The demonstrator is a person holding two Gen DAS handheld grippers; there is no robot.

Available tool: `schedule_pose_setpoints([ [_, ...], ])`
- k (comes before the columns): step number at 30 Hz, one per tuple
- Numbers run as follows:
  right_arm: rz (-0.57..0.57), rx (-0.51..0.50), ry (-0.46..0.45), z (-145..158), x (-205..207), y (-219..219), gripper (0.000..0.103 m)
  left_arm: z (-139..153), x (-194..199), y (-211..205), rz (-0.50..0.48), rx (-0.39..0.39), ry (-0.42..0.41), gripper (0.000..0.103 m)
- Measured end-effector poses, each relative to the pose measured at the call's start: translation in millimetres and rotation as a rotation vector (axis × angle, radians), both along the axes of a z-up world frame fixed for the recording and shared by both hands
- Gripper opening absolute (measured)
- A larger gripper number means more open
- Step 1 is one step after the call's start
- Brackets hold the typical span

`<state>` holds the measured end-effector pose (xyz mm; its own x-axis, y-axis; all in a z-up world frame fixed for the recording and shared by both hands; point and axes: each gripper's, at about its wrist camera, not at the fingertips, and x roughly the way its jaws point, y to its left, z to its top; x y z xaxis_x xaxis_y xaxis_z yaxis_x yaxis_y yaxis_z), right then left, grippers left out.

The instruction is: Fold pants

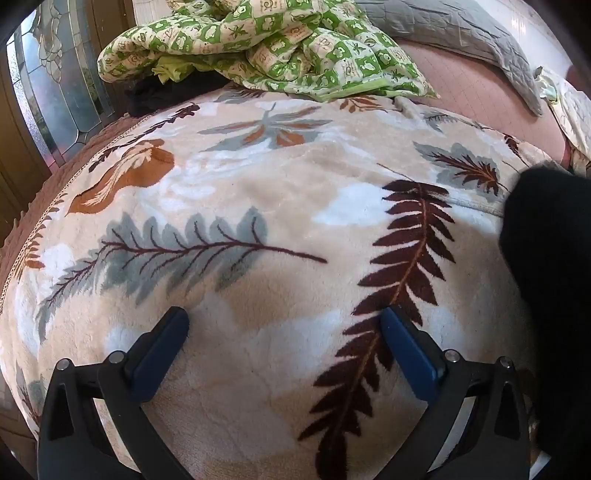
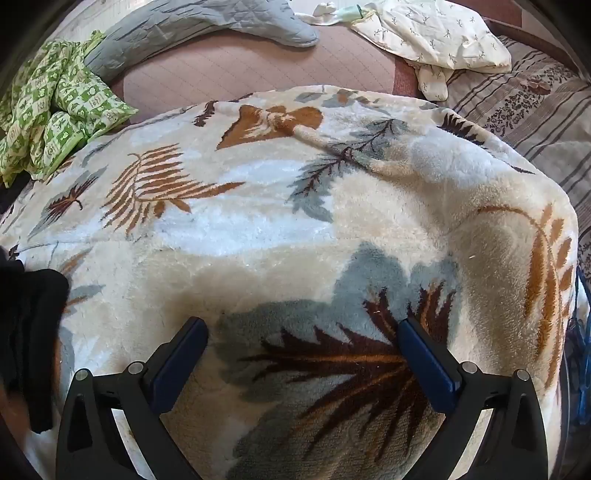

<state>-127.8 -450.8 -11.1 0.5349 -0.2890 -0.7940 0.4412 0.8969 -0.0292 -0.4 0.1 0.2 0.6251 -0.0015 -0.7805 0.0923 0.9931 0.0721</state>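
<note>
The black pants lie bunched on a cream fleece blanket with a leaf pattern, at the right edge of the left wrist view. In the right wrist view the pants lie at the left edge on the same blanket. My left gripper is open and empty over the blanket, left of the pants. My right gripper is open and empty over the blanket, right of the pants. Most of the pants is out of frame.
A green patterned quilt is heaped at the far side of the bed, with a grey quilted pillow beside it. A cream floral cloth and a striped cover lie at far right. A glass door stands at left.
</note>
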Motion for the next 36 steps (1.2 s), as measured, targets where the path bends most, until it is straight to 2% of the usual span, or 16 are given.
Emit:
schedule_pose_setpoints([
  [36,0.002,-0.002,0.0,5.1,2.8,-2.2,0.102,0.2,0.7,0.2,-0.001,0.004,0.008,0.103],
])
